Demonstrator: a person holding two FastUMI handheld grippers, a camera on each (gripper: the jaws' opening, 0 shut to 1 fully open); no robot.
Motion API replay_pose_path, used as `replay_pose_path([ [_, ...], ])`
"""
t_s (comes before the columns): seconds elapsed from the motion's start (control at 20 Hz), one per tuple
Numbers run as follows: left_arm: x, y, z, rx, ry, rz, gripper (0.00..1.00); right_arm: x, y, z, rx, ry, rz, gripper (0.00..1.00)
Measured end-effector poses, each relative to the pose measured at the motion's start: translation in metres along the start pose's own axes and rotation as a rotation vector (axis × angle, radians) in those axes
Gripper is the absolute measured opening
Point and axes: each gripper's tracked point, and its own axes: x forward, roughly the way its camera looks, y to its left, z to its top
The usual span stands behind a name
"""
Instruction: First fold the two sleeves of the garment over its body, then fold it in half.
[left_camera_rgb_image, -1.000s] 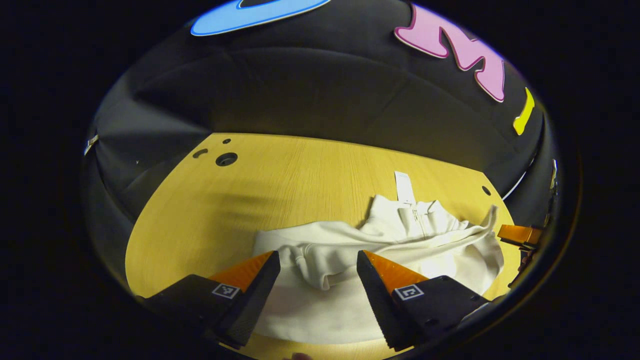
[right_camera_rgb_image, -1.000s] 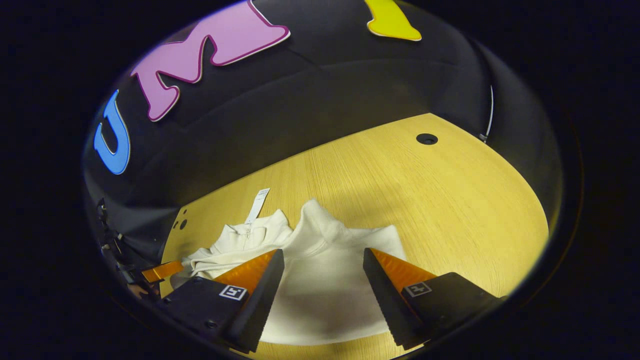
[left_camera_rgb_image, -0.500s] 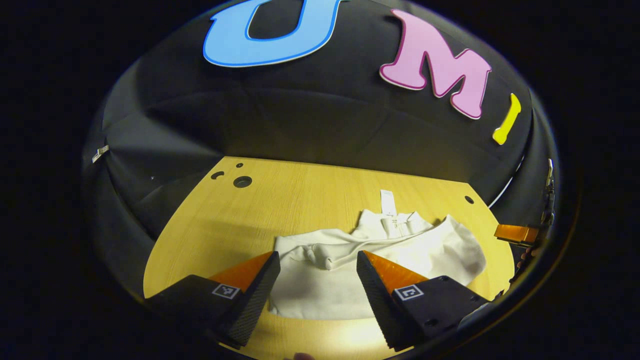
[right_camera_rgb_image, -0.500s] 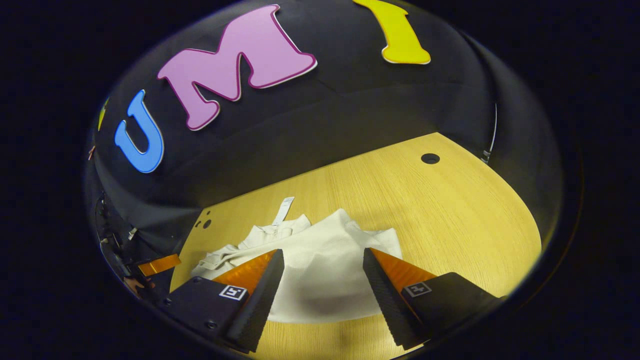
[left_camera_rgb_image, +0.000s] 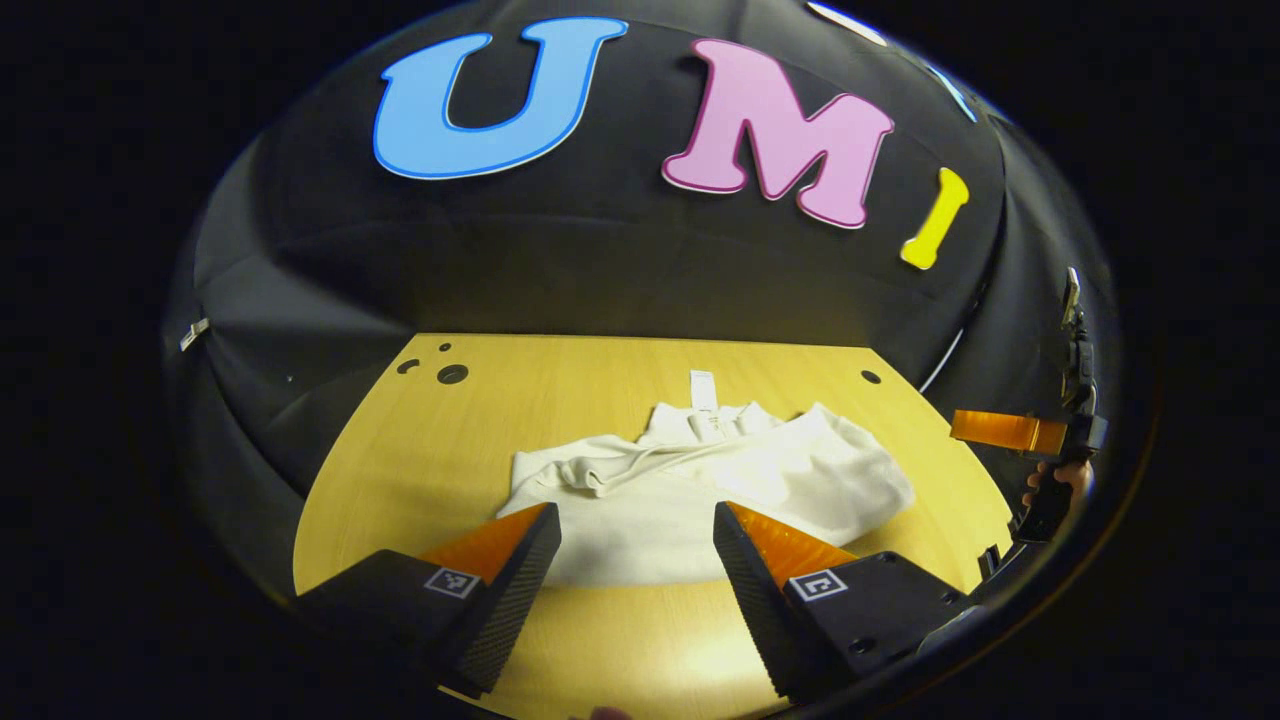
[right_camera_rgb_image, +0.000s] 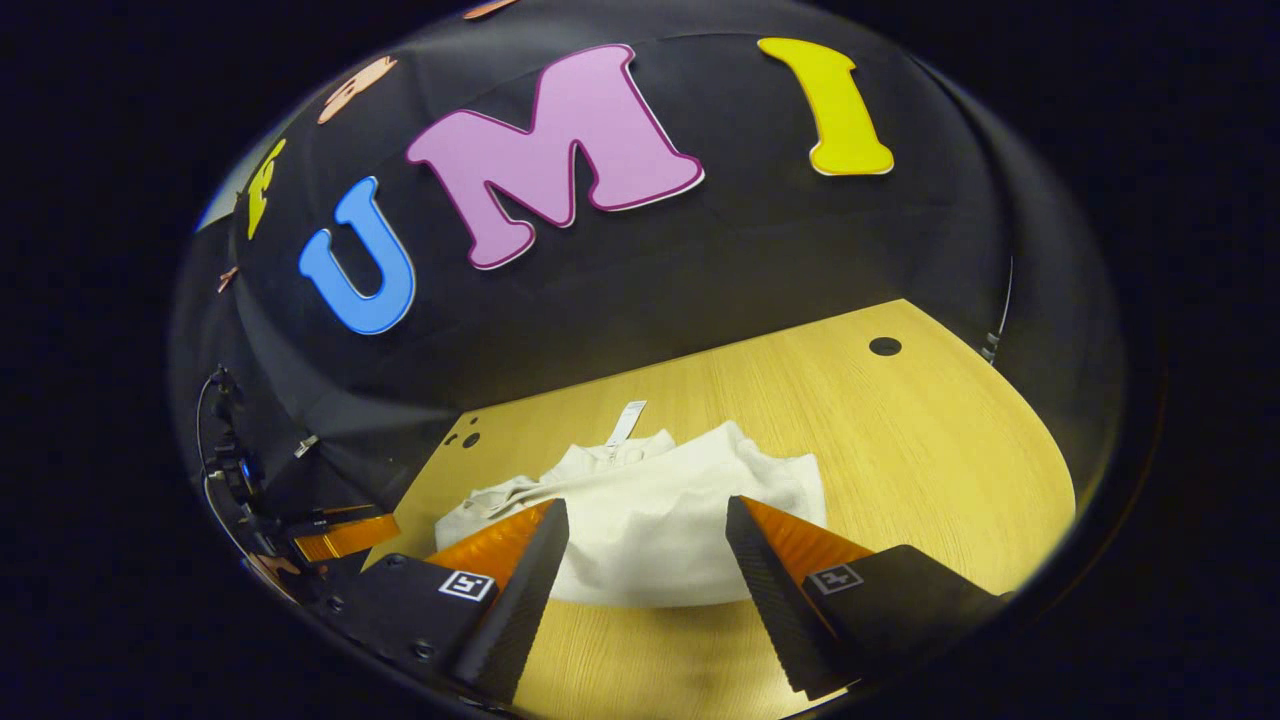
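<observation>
Now: left gripper (left_camera_rgb_image: 635, 530) and right gripper (right_camera_rgb_image: 645, 525) both gaping, clamped on nothing, raised above near edge of bench (left_camera_rgb_image: 420, 440). Garment (left_camera_rgb_image: 700, 485) lying mid-bench as compact white bundle, collar and tag (left_camera_rgb_image: 703, 388) at far side, one sleeve ridge bunched across left part. Fold judged complete or nearly so. Risks: bunched sleeve springing loose if nudged; uneven top layer sliding off; any re-grasp catching several layers and dragging whole bundle.
</observation>
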Motion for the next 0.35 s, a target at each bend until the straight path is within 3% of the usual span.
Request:
replay_pose_path([
  [0.25, -0.023, -0.012, -0.031, -0.024, 0.016, -0.027, 0.96, -0.027, 0.018, -0.016, -0.005, -0.003, 0.026, 0.98],
  [0.3, -0.027, -0.013, -0.035, -0.031, 0.017, -0.03, 0.92, -0.031, 0.02, -0.02, -0.002, -0.005, 0.027, 0.97],
  [0.35, -0.032, -0.012, -0.04, -0.039, 0.02, -0.028, 0.96, -0.034, 0.024, -0.022, 0.008, -0.009, 0.035, 0.98],
])
